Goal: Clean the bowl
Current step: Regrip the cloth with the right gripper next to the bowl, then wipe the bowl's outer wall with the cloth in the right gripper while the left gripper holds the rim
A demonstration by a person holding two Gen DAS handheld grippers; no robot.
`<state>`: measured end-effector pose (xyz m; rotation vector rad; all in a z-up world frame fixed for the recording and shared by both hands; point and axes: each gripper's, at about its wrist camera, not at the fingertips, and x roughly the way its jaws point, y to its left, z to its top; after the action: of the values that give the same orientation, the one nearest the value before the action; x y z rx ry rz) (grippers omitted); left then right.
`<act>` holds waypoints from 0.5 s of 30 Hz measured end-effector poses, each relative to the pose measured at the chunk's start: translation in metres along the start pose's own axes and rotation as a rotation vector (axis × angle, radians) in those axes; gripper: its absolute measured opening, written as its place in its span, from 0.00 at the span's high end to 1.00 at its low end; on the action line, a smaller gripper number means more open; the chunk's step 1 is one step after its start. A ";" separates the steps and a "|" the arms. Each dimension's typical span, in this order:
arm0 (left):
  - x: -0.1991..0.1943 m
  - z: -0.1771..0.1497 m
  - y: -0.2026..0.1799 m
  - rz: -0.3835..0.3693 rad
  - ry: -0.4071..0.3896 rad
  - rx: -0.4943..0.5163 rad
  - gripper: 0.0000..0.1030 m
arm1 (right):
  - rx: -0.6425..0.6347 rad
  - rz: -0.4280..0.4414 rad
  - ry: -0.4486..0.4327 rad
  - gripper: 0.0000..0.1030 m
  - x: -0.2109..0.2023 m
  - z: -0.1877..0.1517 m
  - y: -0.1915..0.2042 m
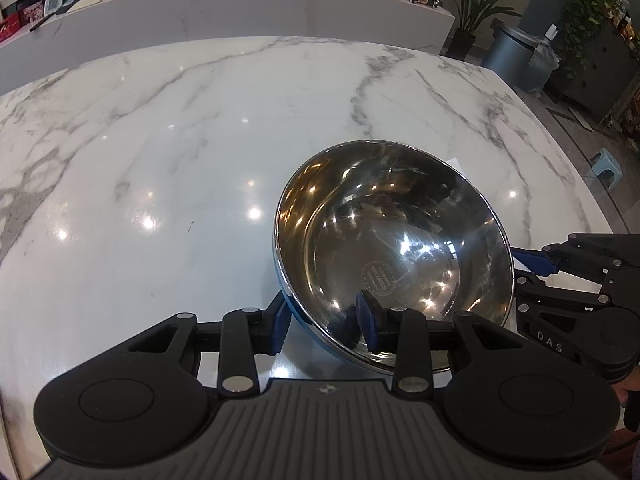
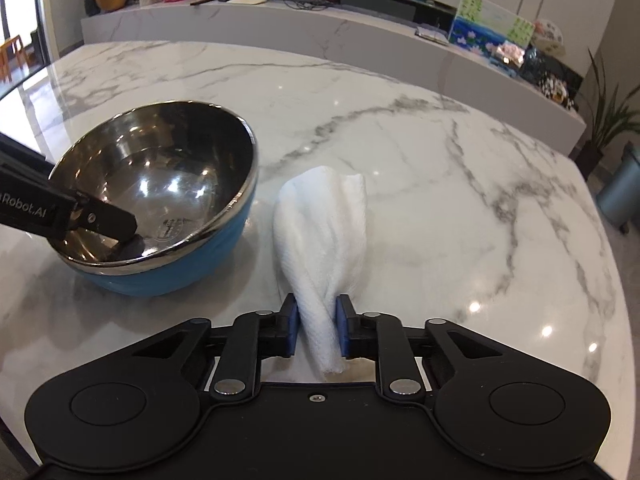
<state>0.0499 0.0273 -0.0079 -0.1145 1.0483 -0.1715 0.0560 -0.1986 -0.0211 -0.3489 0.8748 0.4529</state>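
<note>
Grippers tilted down: bowl (image 1: 394, 256), cloth (image 2: 320, 240).

Left tool (image 1: 325, 321) angled down, pads clamped across a rim; right tool (image 2: 317, 325) angled down, pinched shut on cloth.

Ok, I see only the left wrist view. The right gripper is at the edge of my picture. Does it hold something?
Observer: Yes, the right gripper has its jaws shut on a white cloth, at its narrow bunched end.
Operator: Is the cloth inside the bowl?
Observer: No, it lies on the marble table beside the bowl, not touching it.
</note>
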 end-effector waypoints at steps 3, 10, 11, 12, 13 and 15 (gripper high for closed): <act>0.013 0.005 -0.016 0.000 -0.001 0.002 0.69 | -0.028 -0.028 -0.040 0.85 -0.009 0.004 0.002; 0.013 0.006 -0.016 0.006 -0.008 0.004 0.69 | -0.068 -0.011 -0.108 0.85 -0.030 0.011 0.005; 0.013 0.006 -0.016 0.006 -0.008 0.003 0.70 | -0.074 -0.006 -0.103 0.85 -0.029 0.011 0.006; 0.013 0.006 -0.016 0.007 -0.009 0.002 0.70 | -0.081 -0.001 -0.097 0.85 -0.028 0.011 0.007; 0.013 0.007 -0.015 0.008 -0.010 0.000 0.70 | -0.092 0.009 -0.087 0.85 -0.026 0.010 0.009; 0.013 0.007 -0.015 0.009 -0.011 -0.002 0.70 | -0.119 0.022 -0.066 0.85 -0.022 0.007 0.015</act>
<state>0.0609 0.0098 -0.0129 -0.1125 1.0382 -0.1612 0.0399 -0.1877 -0.0011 -0.4317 0.7895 0.5353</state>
